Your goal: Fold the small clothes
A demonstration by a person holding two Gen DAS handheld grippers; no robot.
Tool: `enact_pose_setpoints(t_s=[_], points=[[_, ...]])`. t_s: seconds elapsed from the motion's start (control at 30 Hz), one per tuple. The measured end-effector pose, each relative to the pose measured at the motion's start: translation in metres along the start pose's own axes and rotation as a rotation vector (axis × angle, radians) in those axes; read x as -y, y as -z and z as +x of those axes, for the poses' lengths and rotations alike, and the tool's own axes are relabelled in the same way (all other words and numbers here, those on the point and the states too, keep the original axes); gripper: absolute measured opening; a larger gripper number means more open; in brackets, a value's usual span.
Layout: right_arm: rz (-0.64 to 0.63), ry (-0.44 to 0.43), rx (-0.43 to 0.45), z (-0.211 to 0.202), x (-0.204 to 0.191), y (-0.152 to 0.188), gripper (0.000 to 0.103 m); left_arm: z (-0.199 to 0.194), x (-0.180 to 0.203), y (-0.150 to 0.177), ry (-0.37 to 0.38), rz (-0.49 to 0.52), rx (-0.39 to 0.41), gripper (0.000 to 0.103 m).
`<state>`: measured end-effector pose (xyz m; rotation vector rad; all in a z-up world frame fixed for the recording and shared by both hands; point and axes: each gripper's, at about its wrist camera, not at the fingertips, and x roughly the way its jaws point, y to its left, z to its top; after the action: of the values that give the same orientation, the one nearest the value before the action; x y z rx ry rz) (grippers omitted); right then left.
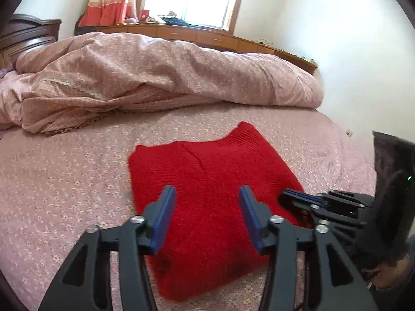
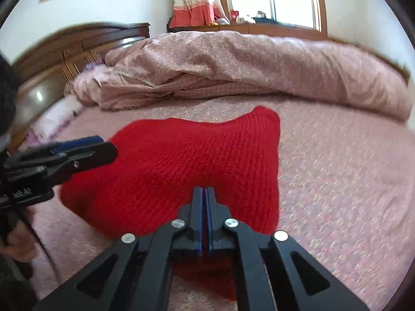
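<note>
Your right claw (image 2: pixel 205 194) is almost together, with a thin strip of the red knit (image 2: pixel 186 160) between its pads – whether they really pinch it I cannot tell. Your left claw (image 1: pixel 206 194) stands apart above the knit and holds nothing. The knit lies folded on the bed (image 1: pixel 64 181), near the front edge, well apart from the quilt (image 1: pixel 155 72) behind.

The risk is on the right side. If you lift this claw while a loop of yarn is caught on the pad, the top layer comes up with it and the fold opens. The left claw, if it goes low, can push the edge and make a wrinkle – the wool is soft and slides easily.
</note>
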<state>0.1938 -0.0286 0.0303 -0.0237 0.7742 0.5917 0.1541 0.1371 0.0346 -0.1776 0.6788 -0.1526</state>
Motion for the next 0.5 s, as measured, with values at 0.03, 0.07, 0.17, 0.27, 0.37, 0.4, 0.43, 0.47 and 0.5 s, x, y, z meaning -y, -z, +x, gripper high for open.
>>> enact_pose_setpoints(t_s=[0.03,0.07,0.17,0.27,0.37,0.4,0.43,0.47,0.5], points=[[0.017,-0.031,0.003,-0.004,0.004,-0.001,0.035,0.001,-0.006,-0.002,0.003,-0.023,-0.003,0.056],[0.030,-0.064,0.013,-0.008,0.007,-0.003,0.052,0.002,-0.011,-0.004,0.007,-0.043,-0.009,0.057],[0.031,-0.081,0.064,-0.022,0.009,-0.009,0.103,0.009,-0.028,-0.007,0.012,-0.107,-0.040,0.060],[-0.022,-0.057,0.084,-0.029,0.015,-0.016,0.103,0.024,-0.041,-0.002,0.013,-0.156,-0.101,0.063],[-0.017,-0.062,0.030,-0.020,0.031,-0.020,0.103,0.039,-0.047,0.006,0.000,-0.170,-0.168,0.063],[0.003,-0.073,0.011,-0.017,0.037,-0.019,0.103,0.040,-0.049,0.009,-0.004,-0.171,-0.179,0.065],[0.029,-0.091,-0.006,-0.013,0.045,-0.018,0.103,0.042,-0.051,0.012,-0.008,-0.169,-0.190,0.067],[0.067,-0.124,-0.028,-0.007,0.056,-0.017,0.103,0.043,-0.051,0.014,-0.008,-0.167,-0.198,0.068],[0.092,-0.143,-0.039,-0.003,0.063,-0.015,0.103,0.044,-0.053,0.016,-0.004,-0.168,-0.206,0.070]])
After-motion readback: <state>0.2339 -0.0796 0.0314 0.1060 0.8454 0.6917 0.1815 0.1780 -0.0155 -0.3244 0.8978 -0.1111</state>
